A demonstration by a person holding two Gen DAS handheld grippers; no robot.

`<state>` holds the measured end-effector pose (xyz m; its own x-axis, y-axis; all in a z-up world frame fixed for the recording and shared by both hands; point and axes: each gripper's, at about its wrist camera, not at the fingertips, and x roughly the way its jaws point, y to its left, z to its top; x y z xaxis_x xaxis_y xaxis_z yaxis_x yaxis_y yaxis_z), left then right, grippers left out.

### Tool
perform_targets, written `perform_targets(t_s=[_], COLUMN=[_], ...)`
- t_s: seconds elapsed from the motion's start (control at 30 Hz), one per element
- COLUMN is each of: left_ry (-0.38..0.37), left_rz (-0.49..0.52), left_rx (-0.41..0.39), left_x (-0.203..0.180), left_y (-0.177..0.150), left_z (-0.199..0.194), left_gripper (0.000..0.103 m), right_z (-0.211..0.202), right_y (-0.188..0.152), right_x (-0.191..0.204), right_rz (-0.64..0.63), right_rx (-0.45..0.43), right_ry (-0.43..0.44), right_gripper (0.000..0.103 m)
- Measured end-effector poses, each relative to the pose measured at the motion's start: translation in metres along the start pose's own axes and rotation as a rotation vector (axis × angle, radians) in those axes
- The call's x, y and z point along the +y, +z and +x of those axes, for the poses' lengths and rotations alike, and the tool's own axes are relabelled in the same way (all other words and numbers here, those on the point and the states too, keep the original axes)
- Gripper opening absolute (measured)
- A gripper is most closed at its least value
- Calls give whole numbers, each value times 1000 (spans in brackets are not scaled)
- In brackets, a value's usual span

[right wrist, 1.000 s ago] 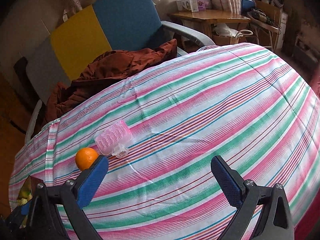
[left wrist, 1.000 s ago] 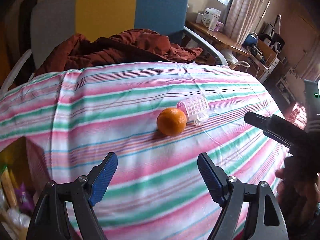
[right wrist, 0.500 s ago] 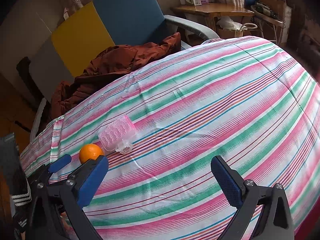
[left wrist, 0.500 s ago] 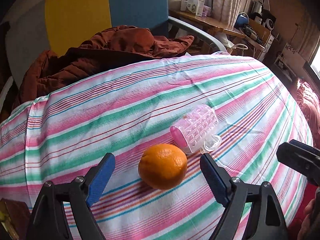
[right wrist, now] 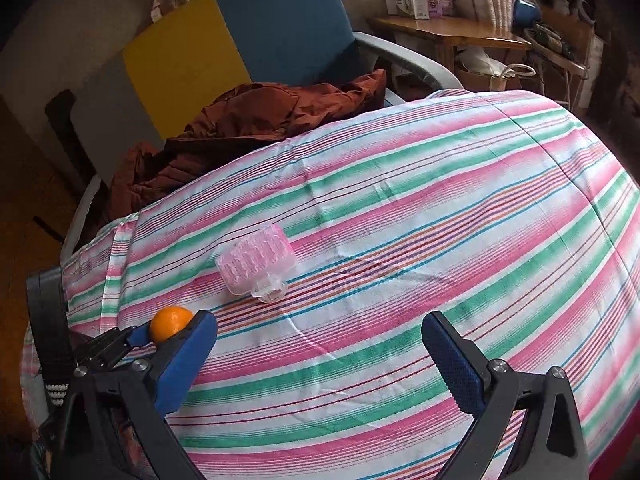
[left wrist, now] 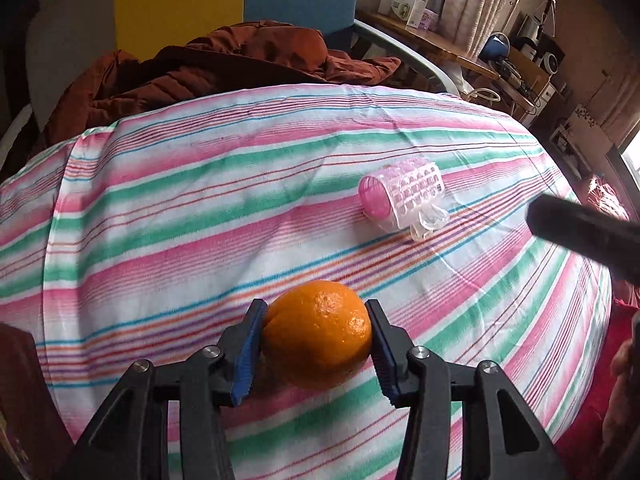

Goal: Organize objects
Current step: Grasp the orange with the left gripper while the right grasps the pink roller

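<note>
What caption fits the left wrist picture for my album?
Left gripper closing on an orange on the striped cloth, pink roller behind it.

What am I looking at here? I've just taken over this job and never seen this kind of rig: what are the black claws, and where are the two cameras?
There is no robot arm. A person holds a two-finger gripper in each hand, and a wide-angle camera on each one looks forward along its fingers.

The left wrist view shows the left gripper. Its jaws are closing, with the blue pads against both sides of an orange.

The right wrist view shows the right gripper, open and empty above the striped cloth. The left gripper and orange appear at its lower left.

On the cloth lies a pink hair roller, untouched. Behind are a brown jacket and a chair.
</note>
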<state>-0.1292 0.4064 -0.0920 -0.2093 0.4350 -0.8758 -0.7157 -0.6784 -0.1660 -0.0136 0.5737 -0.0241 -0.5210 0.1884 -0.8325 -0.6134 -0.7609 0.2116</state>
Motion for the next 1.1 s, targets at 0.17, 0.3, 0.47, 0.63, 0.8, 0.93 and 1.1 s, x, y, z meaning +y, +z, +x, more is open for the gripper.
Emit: perform_targets(t_s=[0.17, 0.3, 0.47, 0.63, 0.8, 0.93, 1.1], left_ry=[1, 11, 20, 20, 50, 68, 87], left_rz=[-59, -53, -42, -46, -44, -41, -38], left_rx=[-3, -9, -16, -17, -10, -14, -40], left_x=[7, 5, 2, 5, 1, -2, -10], left_y=[-20, -26, -27, -30, -39, -57, -86], left_z=[-10, -13, -13, -15, -19, -29, -47], left_gripper=[49, 49, 49, 49, 49, 49, 49], right_z=[30, 78, 108, 102, 78, 52, 32], right_y=[21, 27, 32, 18, -13, -48, -88], right_x=[40, 60, 64, 60, 51, 48, 48], right_rz=[-195, -319, -336, -345, -309, -277, -240], right_rx=[29, 106, 123, 152, 223, 272, 276], right_ry=[31, -7, -35, -11, 7, 36, 61], right_gripper=[103, 103, 101, 67, 67, 67, 67])
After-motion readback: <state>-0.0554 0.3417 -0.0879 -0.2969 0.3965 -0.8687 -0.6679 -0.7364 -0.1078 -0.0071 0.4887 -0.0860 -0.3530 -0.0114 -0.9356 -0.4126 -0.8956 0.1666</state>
